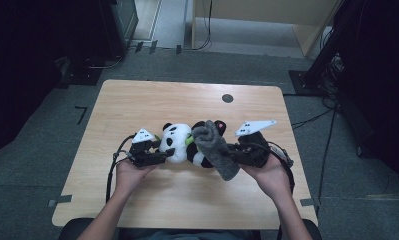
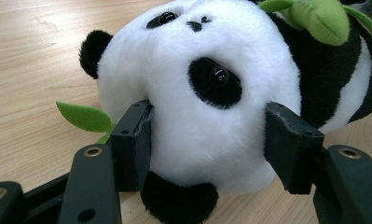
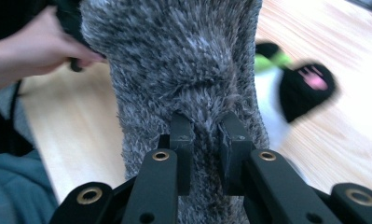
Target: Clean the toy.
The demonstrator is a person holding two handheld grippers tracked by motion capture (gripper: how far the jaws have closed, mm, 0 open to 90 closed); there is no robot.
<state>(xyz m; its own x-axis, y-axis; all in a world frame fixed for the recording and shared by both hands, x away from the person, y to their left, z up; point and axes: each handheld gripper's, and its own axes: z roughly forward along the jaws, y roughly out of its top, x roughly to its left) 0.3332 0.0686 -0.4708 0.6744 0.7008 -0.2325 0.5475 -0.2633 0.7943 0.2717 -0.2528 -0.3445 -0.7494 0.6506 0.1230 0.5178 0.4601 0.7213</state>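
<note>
Pale wood bench [image 1: 137, 100] carries my plush panda [image 1: 179, 142], lying crosswise, head toward my left. My left hand-held gripper [image 1: 159, 152] clamps its head; my right hand-held gripper [image 1: 232, 150] pinches a grey fuzzy sock [image 1: 214, 147] draped over its body, running diagonally.

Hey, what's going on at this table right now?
A person at a light wooden table works a hand-held gripper in each hand. The left gripper clamps the white head of a black-and-white plush panda, which lies on the table. The right gripper is shut on a pinch of a fuzzy grey sock, held up over the panda's lower body. The panda's foot with a pink patch is uncovered beyond the sock.
</note>
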